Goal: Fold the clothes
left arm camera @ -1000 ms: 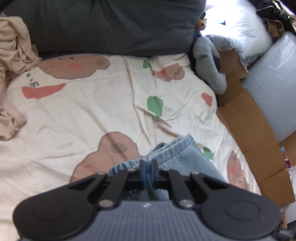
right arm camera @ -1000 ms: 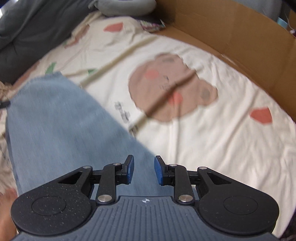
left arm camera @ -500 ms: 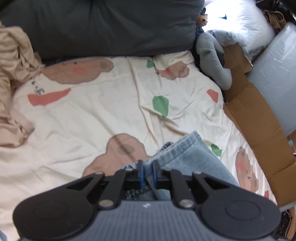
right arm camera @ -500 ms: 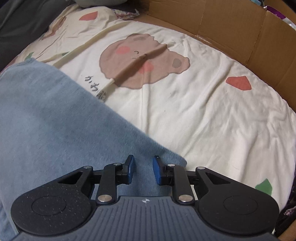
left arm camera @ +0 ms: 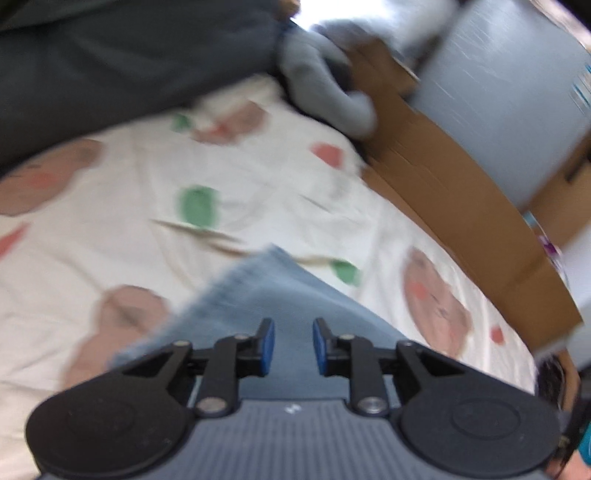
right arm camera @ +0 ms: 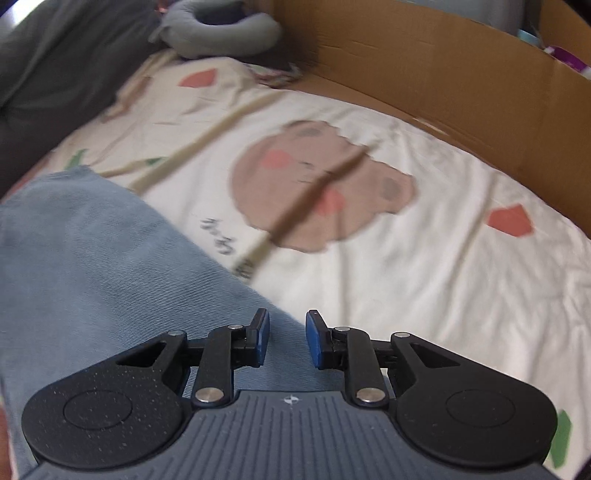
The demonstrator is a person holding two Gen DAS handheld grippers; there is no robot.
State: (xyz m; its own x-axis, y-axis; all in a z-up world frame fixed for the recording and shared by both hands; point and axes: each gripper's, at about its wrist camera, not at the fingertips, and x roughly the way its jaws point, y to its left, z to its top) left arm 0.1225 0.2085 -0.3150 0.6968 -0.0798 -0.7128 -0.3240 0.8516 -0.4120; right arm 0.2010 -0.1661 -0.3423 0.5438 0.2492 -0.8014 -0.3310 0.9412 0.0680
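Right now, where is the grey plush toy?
In the right wrist view, the grey plush toy lies top left, between the dark pillow and the cardboard.

The bed is covered by a cream sheet (right arm camera: 424, 258) printed with brown bear faces, red patches and green leaves, and creased in long ridges. A pair of light blue jeans (right arm camera: 92, 266) lies flat on it, with one hemmed end (left arm camera: 258, 273) pointing toward the head of the bed. Beyond the jeans, a dark grey pillow (left arm camera: 122, 62) rests along the sheet's far edge. Beside that pillow lies a grey soft toy (right arm camera: 221, 29). To the right of the jeans, brown cardboard (right arm camera: 461, 92) stands along the sheet's side.
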